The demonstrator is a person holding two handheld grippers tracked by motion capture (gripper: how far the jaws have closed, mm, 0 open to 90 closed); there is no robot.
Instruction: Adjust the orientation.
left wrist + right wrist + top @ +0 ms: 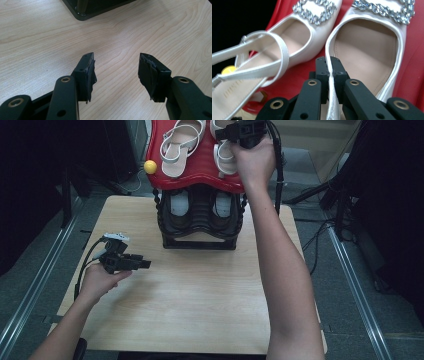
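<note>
Two white strappy shoes with rhinestone buckles lie on the red top of a black rack. My right gripper is shut on the side rim of the right shoe, the thin white edge pinched between its pads. The left shoe lies beside it, its ankle strap looping up. Another pair of shoes sits on the lower shelf. My left gripper hovers low over the wooden table at the left, open, with nothing between its fingers.
A yellow ball sits at the left edge of the red top. The rack's black base corner lies ahead of the left gripper. Metal rails run along both sides of the table, and dark equipment and cables stand beyond.
</note>
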